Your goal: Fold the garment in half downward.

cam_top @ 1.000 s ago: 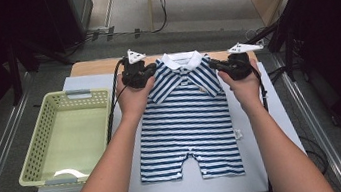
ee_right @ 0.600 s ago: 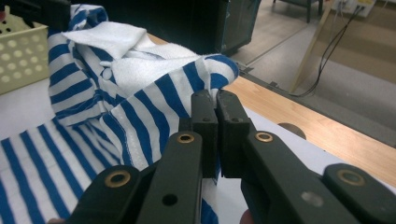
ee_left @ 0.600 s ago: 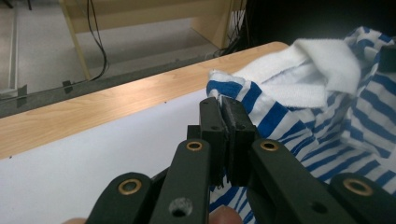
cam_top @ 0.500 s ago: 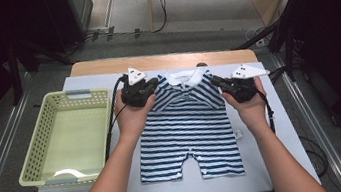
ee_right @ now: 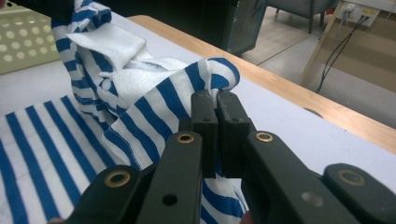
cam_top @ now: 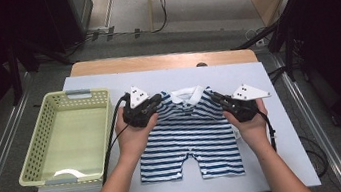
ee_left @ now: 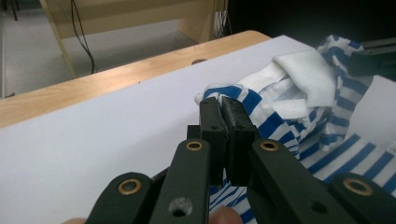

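Note:
A blue-and-white striped baby romper (cam_top: 190, 141) with a white collar lies on the white sheet (cam_top: 106, 82), legs toward the person. Its top is lifted and bunched between the two grippers. My left gripper (cam_top: 155, 100) is shut on the romper's left shoulder, and its jaws pinch the striped cloth (ee_left: 254, 100) in the left gripper view (ee_left: 223, 105). On the other side my right gripper (cam_top: 217, 98) is shut on the right shoulder; a striped fold (ee_right: 210, 77) sticks up above the closed jaws (ee_right: 212, 100). The white collar (ee_right: 109, 44) hangs between the two grips.
A pale yellow plastic basket (cam_top: 36, 145) stands at the left of the sheet, beside the left hand. The wooden table edge (cam_top: 153, 62) runs along the far side. Metal rails flank the table on both sides. Bare white sheet lies beyond the romper.
Both grippers have come toward the person with the romper's shoulders, and the top of the garment has folded back over its body. Both grips stayed closed.

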A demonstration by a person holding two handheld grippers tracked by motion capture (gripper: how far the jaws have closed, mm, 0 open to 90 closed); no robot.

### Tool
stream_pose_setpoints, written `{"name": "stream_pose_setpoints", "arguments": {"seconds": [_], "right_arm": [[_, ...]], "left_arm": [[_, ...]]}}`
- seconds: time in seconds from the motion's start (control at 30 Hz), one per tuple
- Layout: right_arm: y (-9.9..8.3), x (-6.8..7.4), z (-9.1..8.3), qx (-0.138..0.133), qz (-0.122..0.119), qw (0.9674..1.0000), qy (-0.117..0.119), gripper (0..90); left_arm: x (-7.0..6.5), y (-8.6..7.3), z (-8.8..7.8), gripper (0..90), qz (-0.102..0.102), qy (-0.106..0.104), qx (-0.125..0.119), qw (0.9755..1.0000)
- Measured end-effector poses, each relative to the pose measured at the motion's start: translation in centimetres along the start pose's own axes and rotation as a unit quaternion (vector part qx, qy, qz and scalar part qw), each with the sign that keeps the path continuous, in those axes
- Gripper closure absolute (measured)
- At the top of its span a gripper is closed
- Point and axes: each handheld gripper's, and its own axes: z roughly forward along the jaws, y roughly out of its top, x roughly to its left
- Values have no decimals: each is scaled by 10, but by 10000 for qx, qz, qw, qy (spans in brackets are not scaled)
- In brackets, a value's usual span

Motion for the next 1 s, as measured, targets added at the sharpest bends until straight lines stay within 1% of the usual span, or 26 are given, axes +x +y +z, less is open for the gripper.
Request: {"name": "stream_pose_setpoints", "arguments": {"seconds": [0.07, 0.1, 0.2, 0.33, 0.47, 0.5, 0.63, 0.7, 0.77, 0.83, 0.97, 1.0], "right_arm": [[-5, 4, -4, 10, -10, 10000, 3, 855], [-8, 6, -6, 6, -13, 10000, 13, 855], [-15, 10, -11, -1, -39, 10000, 34, 855], [-25, 18, -19, 1, -1, 10000, 56, 855], [-34, 27, -25, 42, -65, 9999, 84, 855], [-36, 29, -27, 50, -75, 9999, 97, 854], [-42, 39, -33, 93, -153, 9997, 154, 854], [-46, 43, -36, 131, -192, 9996, 186, 854], [-49, 46, -38, 146, -174, 9995, 203, 854], [-53, 48, -40, 158, -163, 9995, 204, 854], [-60, 52, -43, 228, -123, 9994, 233, 854], [-62, 53, -43, 237, -120, 9993, 247, 854]], "left_arm": [[-2, -3, -1, 887, 32, -9, 16, 10000], [-5, -8, -3, 888, 46, -47, 27, 10000], [-10, -16, -6, 887, 60, -92, 26, 9999], [-16, -25, -12, 887, 242, -67, 76, 9997], [-21, -36, -17, 887, 307, -117, 107, 9994], [-23, -40, -19, 887, 366, -108, 131, 9992], [-28, -50, -25, 887, 442, -148, 155, 9988], [-30, -56, -26, 887, 433, -188, 181, 9987], [-32, -61, -28, 887, 491, -196, 214, 9984], [-34, -66, -29, 887, 477, -230, 229, 9983], [-36, -72, -32, 887, 534, -298, 301, 9977], [-37, -74, -33, 887, 522, -324, 316, 9976]]}}
